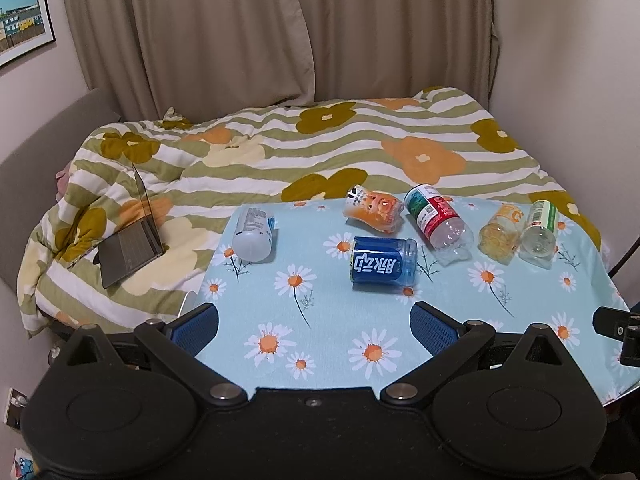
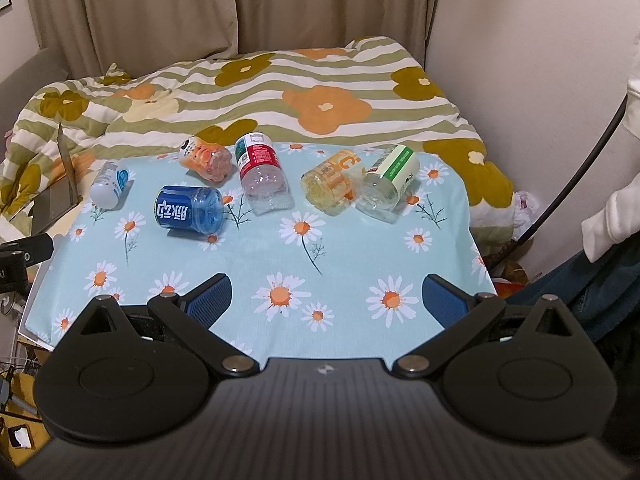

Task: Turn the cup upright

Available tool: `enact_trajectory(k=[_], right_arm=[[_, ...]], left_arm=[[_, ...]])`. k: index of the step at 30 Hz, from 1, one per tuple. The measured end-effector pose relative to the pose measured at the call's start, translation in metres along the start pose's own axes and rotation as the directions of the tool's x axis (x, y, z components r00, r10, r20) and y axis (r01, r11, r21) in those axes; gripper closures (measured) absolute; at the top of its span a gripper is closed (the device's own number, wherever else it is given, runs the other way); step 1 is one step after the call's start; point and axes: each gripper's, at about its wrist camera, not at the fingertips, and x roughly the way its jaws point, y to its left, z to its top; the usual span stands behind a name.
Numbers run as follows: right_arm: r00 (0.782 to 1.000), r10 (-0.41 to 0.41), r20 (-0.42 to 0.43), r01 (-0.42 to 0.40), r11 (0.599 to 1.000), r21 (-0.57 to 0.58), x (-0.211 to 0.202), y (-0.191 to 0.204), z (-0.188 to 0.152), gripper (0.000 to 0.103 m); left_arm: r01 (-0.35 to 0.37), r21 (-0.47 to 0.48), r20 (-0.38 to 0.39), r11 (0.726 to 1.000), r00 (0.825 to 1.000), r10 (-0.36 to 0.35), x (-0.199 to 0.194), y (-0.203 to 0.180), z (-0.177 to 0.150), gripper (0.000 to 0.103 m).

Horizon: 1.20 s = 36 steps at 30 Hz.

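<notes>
Both claws sit nearest the lens, low over the near edge of the bench [image 1: 320, 360]: left claw [image 1: 314, 330] released, blue pads wide apart, nothing between them; right claw [image 2: 326, 300] likewise spread and empty. Neither touches anything.

Six cut-bottle cups lie on their sides across the far half of the daisy cloth: white cup [image 1: 253, 234] far left, blue cup [image 1: 382, 264] nearest the claws, orange cup [image 1: 374, 208] and red cup [image 1: 436, 220] behind it, yellow cup [image 1: 500, 232] touching green cup [image 1: 540, 230] at right. Bed [image 1: 280, 152] and laptop [image 1: 132, 244] beyond.

Step looks like the start: approach, no cup picked yet. Blue cup seems the likeliest target. Next move calls for reaching forward, closing across its body, then tipping it onto its base.
</notes>
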Motion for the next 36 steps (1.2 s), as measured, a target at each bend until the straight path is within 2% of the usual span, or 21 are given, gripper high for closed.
enact_trajectory(k=[5, 10, 15, 18, 26, 32, 36], right_arm=[[1.0, 0.006, 0.0, -0.006, 0.999, -0.04, -0.002, 0.007, 0.013, 0.0], [0.998, 0.062, 0.013, -0.06, 0.995, -0.076, 0.011, 0.007, 0.025, 0.0], [0.998, 0.067, -0.007, -0.067, 0.995, -0.071, 0.038, 0.015, 0.037, 0.0], [0.998, 0.067, -0.004, -0.067, 0.997, -0.047, 0.052, 0.025, 0.045, 0.0], [0.997, 0.05, -0.061, -0.048, 0.998, 0.035, 0.101, 0.061, 0.063, 0.0], [0.994, 0.036, -0.101, -0.027, 0.996, 0.089, 0.135, 0.09, 0.067, 0.0], [0.991, 0.006, -0.132, 0.009, 0.993, 0.114, 0.152, 0.104, 0.066, 0.0]], left_arm=[[-0.026, -0.006, -0.019, 1.0, 0.999, 0.026, 0.003, 0.003, 0.016, 0.0], [-0.079, -0.027, -0.019, 0.997, 0.997, 0.079, 0.025, 0.022, 0.036, 0.0], [-0.05, -0.055, -0.043, 0.997, 0.998, 0.048, 0.061, 0.052, 0.063, 0.0], [-0.041, -0.032, -0.05, 0.999, 0.998, 0.04, 0.09, 0.066, 0.077, 0.0], [-0.017, 0.059, -0.135, 0.998, 0.991, 0.025, 0.188, 0.09, 0.101, 0.0], [0.034, 0.095, -0.216, 0.995, 0.976, -0.012, 0.253, 0.1, 0.103, 0.002], [0.07, 0.095, -0.259, 0.993, 0.965, -0.043, 0.283, 0.105, 0.103, 0.007]])
